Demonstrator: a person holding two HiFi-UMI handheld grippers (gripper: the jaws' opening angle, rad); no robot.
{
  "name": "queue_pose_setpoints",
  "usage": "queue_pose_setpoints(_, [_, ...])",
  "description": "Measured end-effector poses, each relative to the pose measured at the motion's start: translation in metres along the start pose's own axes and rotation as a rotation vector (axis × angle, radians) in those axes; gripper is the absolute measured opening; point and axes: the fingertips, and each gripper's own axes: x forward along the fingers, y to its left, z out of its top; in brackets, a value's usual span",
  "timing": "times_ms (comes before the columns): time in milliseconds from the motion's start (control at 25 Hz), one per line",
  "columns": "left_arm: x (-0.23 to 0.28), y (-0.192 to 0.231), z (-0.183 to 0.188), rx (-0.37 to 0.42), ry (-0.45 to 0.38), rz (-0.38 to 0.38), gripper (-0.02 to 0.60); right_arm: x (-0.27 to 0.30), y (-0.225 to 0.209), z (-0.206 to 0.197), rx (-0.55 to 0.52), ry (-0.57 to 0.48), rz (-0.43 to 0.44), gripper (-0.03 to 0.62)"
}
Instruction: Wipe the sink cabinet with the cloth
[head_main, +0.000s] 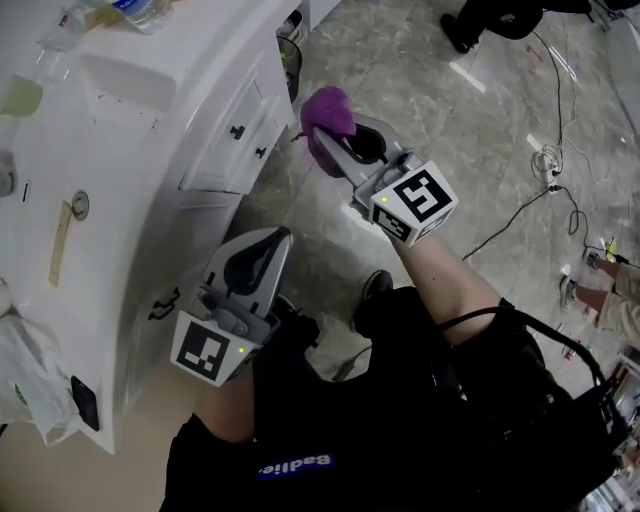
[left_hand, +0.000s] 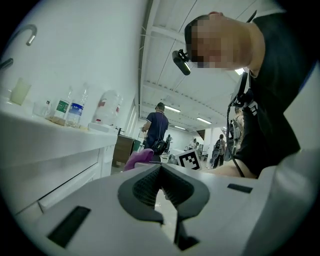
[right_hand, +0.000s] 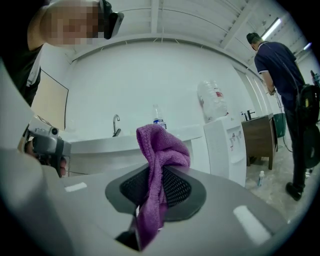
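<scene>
Two grippers up, one loaded. R gripper (head_main: 343, 150): fingers clenched on the purple cloth (head_main: 327, 108). The right gripper view shows a fold pinched between the ribbed pads, a bunched lump standing above the tips and a tail hanging down behind. L gripper (head_main: 273, 241): fingers closed together, nothing between them, held low beside the cabinet front.

Cloth location: in the R fingers, off the floor, near the far end of the white sink cabinet (head_main: 205, 165) by the drawer w/ dark handles (head_main: 237, 131). No contact w/ the panel evident; can't tell for sure from the head view.

Handling, judged: terry-type cloth, light, soft, limp, will flop and fold under its own weight. No breakage risk. Grip is on a narrow fold, so friction on the panel could drag it out of the pads. A deeper bite, nearer the cloth's middle, would hold better. The bunched lump past the tips is the working face, so press that to the panel, not the fingers.

Wiping looks not yet begun; counter (head_main: 110, 75) carries bottles, untouched.
</scene>
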Motion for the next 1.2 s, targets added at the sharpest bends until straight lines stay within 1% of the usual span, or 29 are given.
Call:
queue_pose_setpoints(160, [0.013, 0.014, -0.045, 0.051, 0.027, 0.004, 0.000, 0.018, -0.019, -0.026, -0.028, -0.035, 0.009, 0.057])
queue_pose_setpoints(320, [0.024, 0.031, -0.099, 0.086, 0.044, -0.006, 0.000, 0.040, -0.036, -0.047, -0.080, -0.074, 0.014, 0.057])
queue_pose_setpoints(440, [0.030, 0.042, -0.136, 0.108, 0.037, -0.007, 0.000, 0.059, -0.046, -0.061, -0.130, -0.091, 0.030, 0.057])
queue_pose_setpoints(600, [0.030, 0.053, -0.171, 0.152, 0.030, -0.003, 0.000, 0.081, -0.065, -0.067, -0.179, -0.112, 0.033, 0.057])
queue_pose_setpoints(720, [0.025, 0.054, -0.189, 0.164, 0.022, -0.005, 0.000, 0.095, -0.076, -0.059, -0.217, -0.128, 0.024, 0.057])
queue_pose_setpoints(880, [0.012, 0.047, -0.205, 0.193, 0.050, -0.041, 0.000, 0.116, -0.074, -0.050, -0.275, -0.113, 0.031, 0.057])
queue_pose_setpoints(1080, [-0.004, 0.038, -0.207, 0.198, 0.047, -0.048, 0.000, 0.138, -0.051, -0.050, -0.313, -0.075, 0.062, 0.057])
queue_pose_setpoints(1200, [-0.011, 0.037, -0.202, 0.213, 0.038, -0.046, 0.000, 0.141, -0.025, -0.050, -0.317, -0.079, 0.107, 0.057])
